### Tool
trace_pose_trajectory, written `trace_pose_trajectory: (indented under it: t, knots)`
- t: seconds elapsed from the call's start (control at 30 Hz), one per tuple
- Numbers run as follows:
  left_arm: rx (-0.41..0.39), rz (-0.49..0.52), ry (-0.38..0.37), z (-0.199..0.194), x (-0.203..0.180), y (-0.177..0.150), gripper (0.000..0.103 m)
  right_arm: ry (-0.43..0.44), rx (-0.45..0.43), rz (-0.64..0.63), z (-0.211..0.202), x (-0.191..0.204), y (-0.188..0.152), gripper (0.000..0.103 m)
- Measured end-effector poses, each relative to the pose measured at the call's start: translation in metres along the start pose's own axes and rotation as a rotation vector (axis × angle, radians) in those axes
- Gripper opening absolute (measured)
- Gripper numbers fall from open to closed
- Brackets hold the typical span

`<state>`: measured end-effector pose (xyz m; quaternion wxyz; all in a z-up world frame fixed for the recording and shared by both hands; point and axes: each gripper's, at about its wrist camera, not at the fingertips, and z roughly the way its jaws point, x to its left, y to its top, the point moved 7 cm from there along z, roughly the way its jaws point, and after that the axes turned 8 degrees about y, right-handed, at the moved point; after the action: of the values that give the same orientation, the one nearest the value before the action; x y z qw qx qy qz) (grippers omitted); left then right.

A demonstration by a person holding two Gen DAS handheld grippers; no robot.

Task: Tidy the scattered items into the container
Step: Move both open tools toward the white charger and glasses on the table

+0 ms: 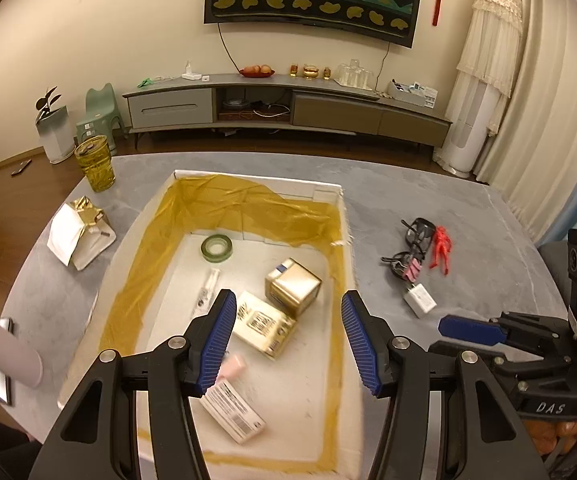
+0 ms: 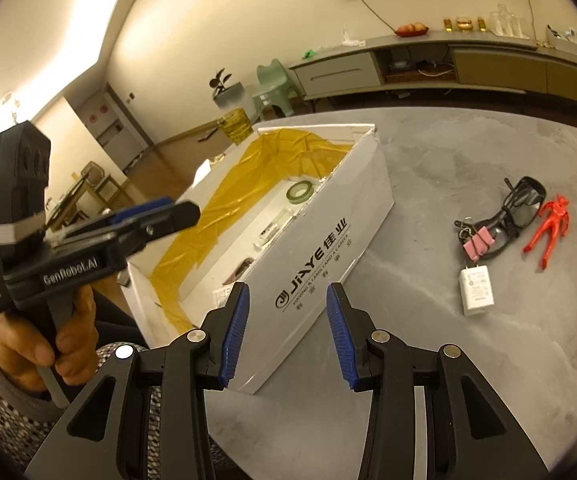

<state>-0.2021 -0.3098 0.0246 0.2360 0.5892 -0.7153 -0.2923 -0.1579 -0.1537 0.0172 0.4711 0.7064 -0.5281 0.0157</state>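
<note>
A white cardboard box [image 1: 256, 178] lined with yellow tape holds a green tape roll [image 1: 215, 248], a gold box [image 1: 292, 286], a flat gold packet [image 1: 262, 324] and a white barcode box [image 1: 232, 412] that is blurred. My left gripper [image 1: 287, 300] hangs open and empty above them. My right gripper [image 2: 287, 292] is open and empty beside the box's printed wall [image 2: 328, 216]. On the table to the right lie black glasses [image 2: 520, 204], a red figure [image 2: 550, 224], a pink binder clip [image 2: 476, 244] and a white charger [image 2: 476, 290].
A yellow glass [image 1: 93, 164] and a gold-and-white wrapper [image 1: 80, 234] sit left of the box. A phone [image 1: 2, 380] and a pale pink tube shape [image 1: 4, 352] are at the table's left edge. A hand [image 2: 40, 344] holds the left gripper.
</note>
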Motion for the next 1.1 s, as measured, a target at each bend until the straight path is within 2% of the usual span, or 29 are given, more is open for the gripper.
trace_pose_trajectory:
  t: [0.27, 0.43, 0.57, 0.87, 1.1]
  knots:
    - [-0.011, 0.016, -0.003, -0.025, -0.025, -0.025, 0.056, 0.000, -0.017, 0.036, -0.021, -0.001, -0.017, 0.043]
    - [-0.038, 0.077, -0.028, -0.042, -0.055, -0.033, 0.056, -0.005, -0.010, 0.053, -0.030, -0.001, -0.036, 0.043]
    - [-0.057, 0.130, -0.059, -0.053, -0.083, -0.037, 0.056, -0.020, -0.040, 0.101, -0.049, -0.013, -0.045, 0.043]
    - [-0.018, 0.176, -0.110, -0.049, -0.132, -0.060, 0.056, -0.052, -0.125, 0.203, -0.100, -0.047, -0.053, 0.043]
    - [-0.007, 0.212, -0.120, -0.045, -0.157, -0.068, 0.056, -0.058, -0.143, 0.206, -0.112, -0.051, -0.055, 0.043]
